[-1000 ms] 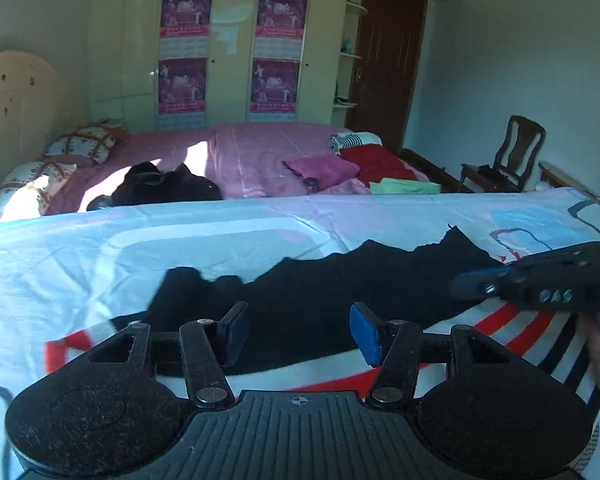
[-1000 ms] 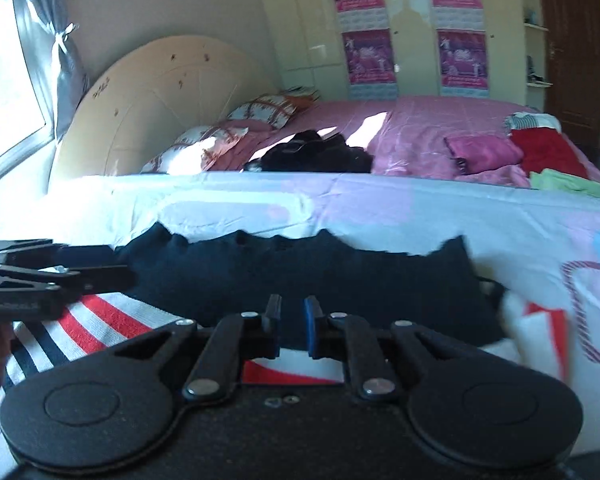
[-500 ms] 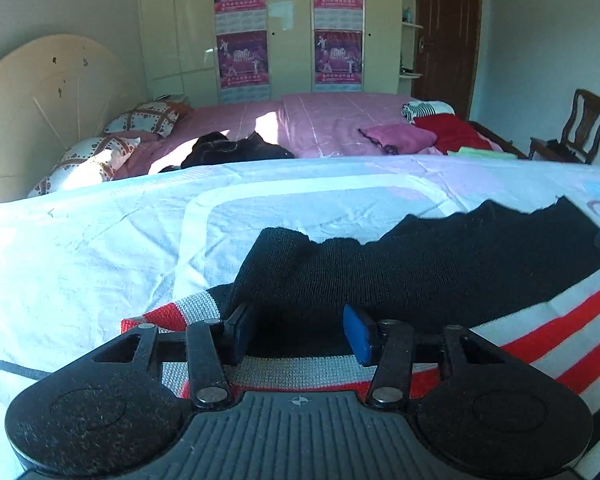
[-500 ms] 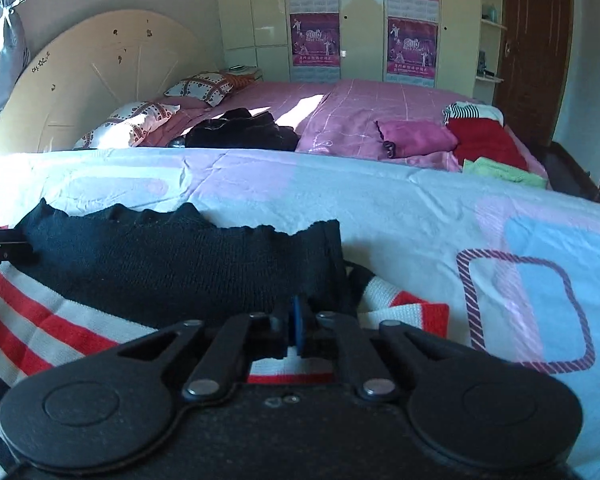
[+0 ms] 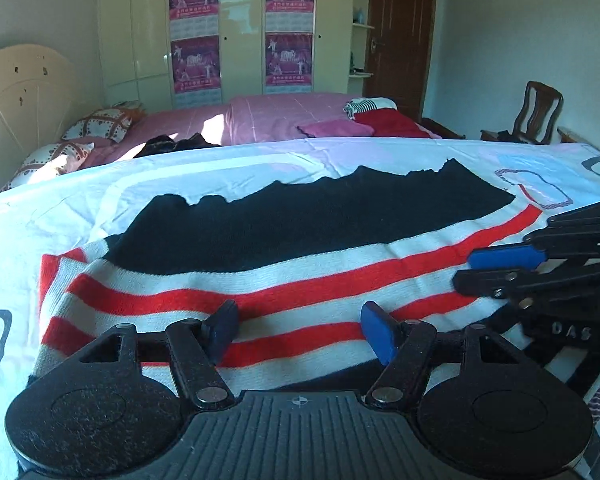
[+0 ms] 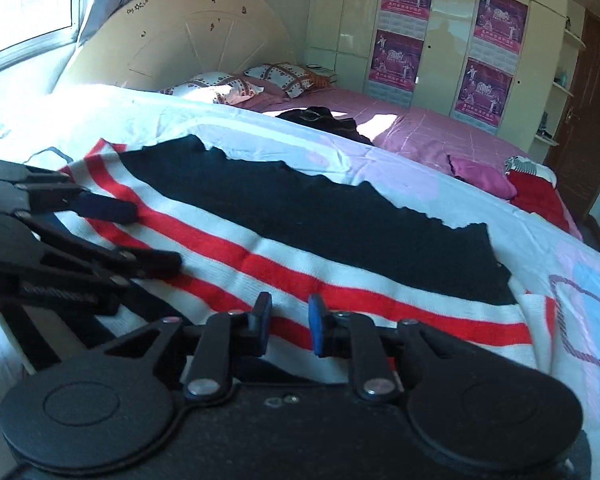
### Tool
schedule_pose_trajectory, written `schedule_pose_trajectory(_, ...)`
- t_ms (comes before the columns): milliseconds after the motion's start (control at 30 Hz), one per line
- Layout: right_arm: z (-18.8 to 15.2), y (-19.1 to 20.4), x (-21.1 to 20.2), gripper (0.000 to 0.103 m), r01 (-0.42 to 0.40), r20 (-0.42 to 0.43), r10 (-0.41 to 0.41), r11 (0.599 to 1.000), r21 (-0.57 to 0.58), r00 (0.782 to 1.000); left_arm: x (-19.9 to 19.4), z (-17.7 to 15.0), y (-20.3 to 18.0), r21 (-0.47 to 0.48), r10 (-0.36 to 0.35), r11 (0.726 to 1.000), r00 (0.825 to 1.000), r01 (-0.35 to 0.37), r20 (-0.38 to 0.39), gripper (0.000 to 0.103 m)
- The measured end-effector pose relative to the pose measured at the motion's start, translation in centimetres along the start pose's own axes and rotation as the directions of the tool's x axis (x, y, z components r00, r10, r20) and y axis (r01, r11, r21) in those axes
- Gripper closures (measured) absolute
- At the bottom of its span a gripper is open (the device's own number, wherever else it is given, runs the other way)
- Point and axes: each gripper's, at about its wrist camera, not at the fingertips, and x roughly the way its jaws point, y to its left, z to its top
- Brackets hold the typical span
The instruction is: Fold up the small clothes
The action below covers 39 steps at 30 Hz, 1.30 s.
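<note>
A knitted sweater (image 5: 300,232) with a black band and red and white stripes lies spread on the patterned white sheet (image 5: 60,208). My left gripper (image 5: 300,320) hovers low over its striped near part. Its jaws are opening wide, and the fabric lies under them, not pinched. My right gripper (image 6: 288,316) is over the stripes of the sweater (image 6: 320,216) too. Its jaws are opening by a narrow gap, with no fabric pressed between the pads. Each gripper shows in the other's view: the right gripper (image 5: 468,272) at the right edge, the left gripper (image 6: 148,236) at the left edge.
Behind the sheet stands a pink bed (image 5: 284,116) with a black clothes heap (image 5: 172,144), folded pink (image 5: 332,128) and red (image 5: 388,122) clothes, and pillows (image 5: 96,128). A wooden chair (image 5: 532,112) stands at the right, and wardrobe doors (image 5: 240,28) with posters at the back.
Both grippers have drawn back along the sweater, so several stripes now show ahead of them. The left jaws stand wider, and the right jaws have parted slightly. The two grippers are closer together.
</note>
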Motion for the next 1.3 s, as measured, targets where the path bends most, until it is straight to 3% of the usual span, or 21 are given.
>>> schedule_pose_trajectory(100, -1.4, -3.4, -1.5, 0.085, 0.080, -0.015, -0.079, 0.994, 0.071, 0.997, -1.3, -0.9, 2.4, 0.004, 0.073, 0.997, 0.997, -0.073, -0.008, 0.035)
schedule_pose_trajectory(233, -4.4, -8.5, -3.2, 0.085, 0.192, -0.078, -0.181, 0.965, 0.177, 0.980, -3.3, -2.8, 6.5, -0.045, 0.100, 0.994, 0.995, -0.100, -0.009, 0.035)
schedule_pose_trajectory(367, -4.6, -7.7, -5.8, 0.084, 0.173, -0.022, -0.172, 0.957, 0.232, 0.985, -5.8, -2.5, 5.6, -0.068, 0.133, 0.989, 0.991, -0.131, 0.021, 0.035)
schedule_pose_trajectory(500, -4.0, -1.9, -7.3, 0.084, 0.008, 0.059, -0.020, 0.981, 0.193, 0.998, -7.8, -2.3, 2.6, -0.092, 0.053, 0.995, 0.996, -0.046, 0.074, 0.035)
schedule_pose_trajectory(567, -4.0, 1.3, -6.8, 0.086, -0.051, 0.052, 0.044, 0.990, 0.130, 0.998, -7.4, -2.7, 1.1, -0.070, 0.019, 0.997, 0.999, -0.016, 0.050, 0.035)
schedule_pose_trajectory(600, -4.2, 2.8, -6.2, 0.085, -0.055, 0.031, 0.053, 0.994, 0.096, 0.998, -6.8, -3.3, 0.5, -0.045, 0.035, 0.998, 0.999, -0.034, 0.014, 0.035)
schedule_pose_trajectory(667, -5.0, 3.6, -5.0, 0.085, -0.011, -0.035, 0.015, 0.996, 0.090, 0.999, -6.3, -5.1, 0.7, -0.038, 0.051, 0.998, 0.998, -0.052, -0.023, 0.035)
schedule_pose_trajectory(767, -6.6, 2.6, -5.7, 0.085, -0.028, -0.018, 0.031, 0.990, 0.135, 0.999, -8.1, -6.7, 1.4, -0.002, 0.056, 0.998, 0.998, -0.056, -0.004, 0.035)
schedule_pose_trajectory(900, -6.5, 2.3, -7.1, 0.085, -0.009, -0.001, 0.009, 0.993, 0.116, 1.000, -9.2, -6.8, 2.9, -0.052, 0.078, 0.996, 0.997, -0.078, 0.001, 0.035)
schedule_pose_trajectory(1300, -11.0, -6.3, -9.2, 0.090, 0.130, -0.064, -0.116, 0.949, 0.286, 0.991, -10.4, -8.7, 5.5, -0.045, 0.106, 0.993, 0.994, -0.107, -0.011, 0.035)
